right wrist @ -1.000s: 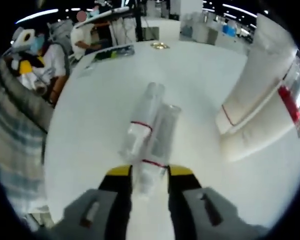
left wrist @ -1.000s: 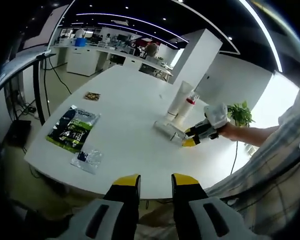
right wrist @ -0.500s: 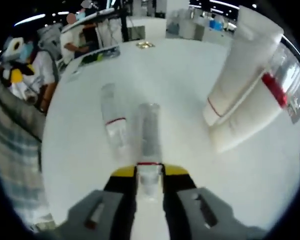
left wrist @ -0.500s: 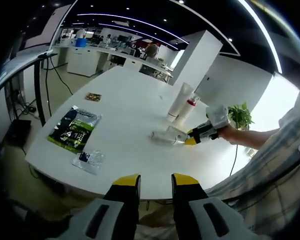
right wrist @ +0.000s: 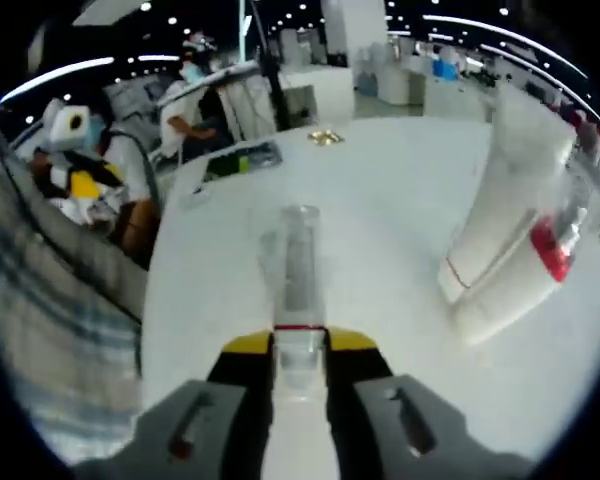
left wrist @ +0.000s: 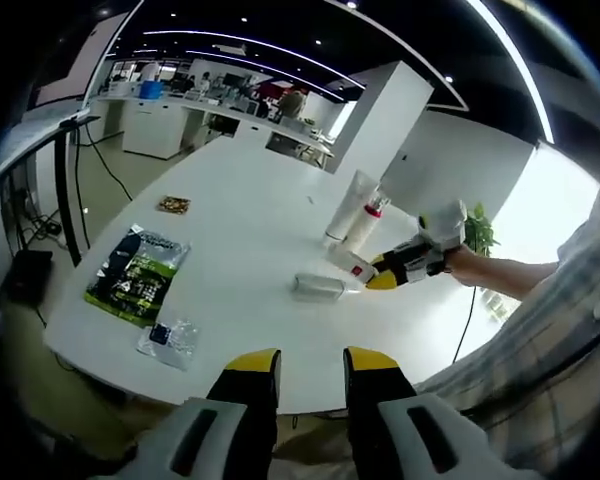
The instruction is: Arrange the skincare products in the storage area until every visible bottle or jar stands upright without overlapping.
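Two grippers, both in view. Right gripper: yellow-tipped jaws clamped on the white cap end of a clear cylindrical bottle, thin red band just above the cap, body pointing away at 12 o'clock. Versus 0.5 s ago the grip is the same, but the bottle is now lifted off the white table; the second clear bottle that lay beside it at 11 o'clock has dropped out of the right gripper view.

In the left gripper view the right gripper sits at 2 o'clock from the left jaws, holding the bottle tilted, cap end low. The second clear bottle lies flat on the table just beside it, at its 8 o'clock. A second ago the two bottles lay together on the table.

Left gripper: jaws slightly apart, nothing between them, hanging off the near table edge, same as before.

Two white glossy tubes stand upright near the far edge: a tall tapered one and a shorter one with a red band, touching. Seen at 3 o'clock in the right gripper view.

Also on the table: dark green printed pouch, small clear plastic bag, small brown packet. Matte white tabletop, rounded edge.
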Action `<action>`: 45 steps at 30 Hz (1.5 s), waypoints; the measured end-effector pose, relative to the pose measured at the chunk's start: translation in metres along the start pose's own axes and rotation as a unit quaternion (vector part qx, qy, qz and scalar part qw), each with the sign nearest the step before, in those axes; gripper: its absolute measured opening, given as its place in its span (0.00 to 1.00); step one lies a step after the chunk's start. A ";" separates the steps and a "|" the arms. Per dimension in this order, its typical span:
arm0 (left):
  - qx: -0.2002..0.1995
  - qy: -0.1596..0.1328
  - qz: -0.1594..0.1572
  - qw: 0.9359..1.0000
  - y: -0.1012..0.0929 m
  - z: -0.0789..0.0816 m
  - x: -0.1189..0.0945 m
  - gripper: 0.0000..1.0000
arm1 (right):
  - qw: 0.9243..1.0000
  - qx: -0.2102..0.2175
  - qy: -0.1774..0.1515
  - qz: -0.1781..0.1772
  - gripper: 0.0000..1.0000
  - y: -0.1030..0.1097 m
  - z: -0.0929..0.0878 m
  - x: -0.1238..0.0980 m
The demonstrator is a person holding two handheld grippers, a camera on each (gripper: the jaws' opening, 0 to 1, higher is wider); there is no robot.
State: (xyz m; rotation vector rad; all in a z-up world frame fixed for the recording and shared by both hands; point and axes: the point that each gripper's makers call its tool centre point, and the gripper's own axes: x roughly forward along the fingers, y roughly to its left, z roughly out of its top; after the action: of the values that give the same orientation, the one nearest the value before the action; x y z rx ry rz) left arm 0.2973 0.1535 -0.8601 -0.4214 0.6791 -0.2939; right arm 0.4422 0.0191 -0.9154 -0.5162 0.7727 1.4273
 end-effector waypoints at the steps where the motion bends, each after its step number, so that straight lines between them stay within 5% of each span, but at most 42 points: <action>1: 0.010 0.003 -0.004 1.000 -0.002 0.002 0.001 0.26 | 1.000 -0.006 -0.001 0.006 0.16 0.004 0.002 0.000; 7: 0.092 0.028 -0.021 0.995 -0.015 0.014 0.012 0.30 | 0.994 -0.087 0.020 0.059 0.16 0.045 0.021 0.005; 11: 0.134 0.047 -0.036 0.989 -0.027 0.013 0.020 0.34 | 0.986 -0.118 0.037 0.114 0.16 0.077 0.026 0.007; 13: 0.163 0.067 -0.040 0.984 -0.033 0.006 0.023 0.35 | 0.976 -0.165 0.045 0.134 0.16 0.092 0.028 0.009; 18: 0.230 0.120 -0.062 0.964 -0.048 -0.014 0.029 0.43 | 0.964 -0.202 0.061 0.163 0.16 0.118 0.030 0.008; 24: 0.347 0.178 -0.062 0.919 -0.050 -0.023 0.036 0.50 | 0.948 -0.253 0.086 0.173 0.16 0.129 0.036 0.004; 28: 0.372 0.194 -0.066 0.906 -0.054 -0.022 0.043 0.47 | 0.939 -0.280 0.092 0.175 0.16 0.133 0.044 -0.002; 33: 0.399 0.212 -0.086 0.888 -0.062 -0.022 0.047 0.27 | 0.928 -0.310 0.114 0.172 0.16 0.133 0.047 -0.005; 38: 0.421 0.225 -0.080 0.875 -0.059 -0.022 0.049 0.23 | 0.921 -0.326 0.122 0.176 0.16 0.136 0.051 -0.004; 41: 0.412 0.231 -0.075 0.878 -0.057 -0.020 0.048 0.22 | 0.918 -0.332 0.129 0.176 0.16 0.134 0.054 -0.003; 45: 0.385 0.221 -0.083 0.892 -0.056 -0.017 0.047 0.20 | 0.917 -0.329 0.119 0.190 0.17 0.132 0.057 -0.005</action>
State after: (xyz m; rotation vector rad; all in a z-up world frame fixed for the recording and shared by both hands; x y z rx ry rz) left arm 0.3138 0.0813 -0.8711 0.3689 0.9067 -0.8023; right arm 0.3211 0.0708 -0.8572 -1.1206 0.5839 2.0252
